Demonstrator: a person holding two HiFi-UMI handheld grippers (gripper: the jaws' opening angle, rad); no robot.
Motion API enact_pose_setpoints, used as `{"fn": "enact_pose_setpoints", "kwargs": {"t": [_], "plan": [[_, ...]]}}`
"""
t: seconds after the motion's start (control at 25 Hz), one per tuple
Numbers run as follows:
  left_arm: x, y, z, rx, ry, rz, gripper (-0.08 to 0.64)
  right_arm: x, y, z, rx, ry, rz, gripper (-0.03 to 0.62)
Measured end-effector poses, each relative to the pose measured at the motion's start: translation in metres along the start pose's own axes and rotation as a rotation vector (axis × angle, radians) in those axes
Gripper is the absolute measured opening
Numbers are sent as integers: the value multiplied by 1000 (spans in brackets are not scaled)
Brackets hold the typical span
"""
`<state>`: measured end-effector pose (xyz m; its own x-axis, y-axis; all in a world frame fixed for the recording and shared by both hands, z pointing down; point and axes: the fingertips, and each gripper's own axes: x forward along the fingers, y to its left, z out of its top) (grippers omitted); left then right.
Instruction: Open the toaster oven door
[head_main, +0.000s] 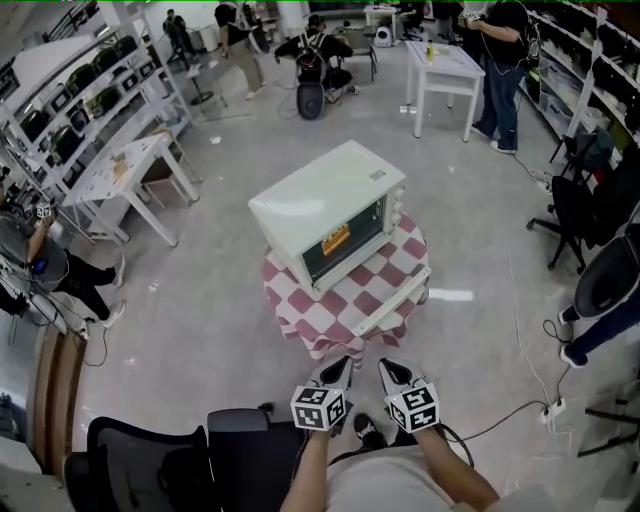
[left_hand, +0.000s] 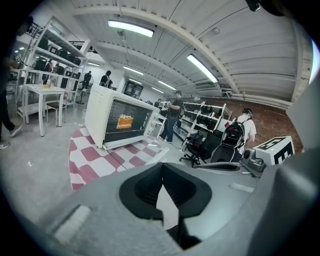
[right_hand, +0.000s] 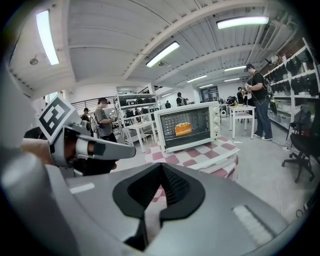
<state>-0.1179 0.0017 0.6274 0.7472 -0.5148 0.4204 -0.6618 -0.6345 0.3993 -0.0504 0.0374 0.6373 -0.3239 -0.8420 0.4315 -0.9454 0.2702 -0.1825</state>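
Note:
A cream toaster oven (head_main: 330, 205) stands on a small table under a red-and-white checked cloth (head_main: 345, 310). Its glass door (head_main: 392, 298) lies folded down flat toward me, and something orange shows inside (head_main: 336, 238). My left gripper (head_main: 337, 368) and right gripper (head_main: 392, 370) are held side by side close to my body, short of the table's near edge, both shut and empty. The left gripper view shows the oven (left_hand: 117, 120) ahead to the left beyond the shut left gripper (left_hand: 162, 182). Over the shut right gripper (right_hand: 161, 187), the right gripper view has the oven (right_hand: 187, 125) straight ahead.
A black office chair (head_main: 165, 450) sits at my lower left. White tables stand at the left (head_main: 130, 165) and far right (head_main: 445, 62). Shelving lines both walls, several people stand around, and another chair (head_main: 590, 205) and a floor cable (head_main: 525, 360) are at the right.

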Motion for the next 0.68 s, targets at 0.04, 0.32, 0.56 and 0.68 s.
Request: {"fn": "enact_pose_setpoints", "kwargs": {"t": [0.04,0.32,0.56,0.68], "plan": [[-1,0,-1,-4,3,-3,2,0,0,0,5,1,1,-2],[0,-3,0,-27,4,-33,2,0,-3,-3,27,-2,-2,-2],[6,-4,2,-10,7,-21,2,1,-8,0,26,-3,3,-2],[6,-6,3,6,8,-20,2,0,-9,0,28,2,4,-2]]}}
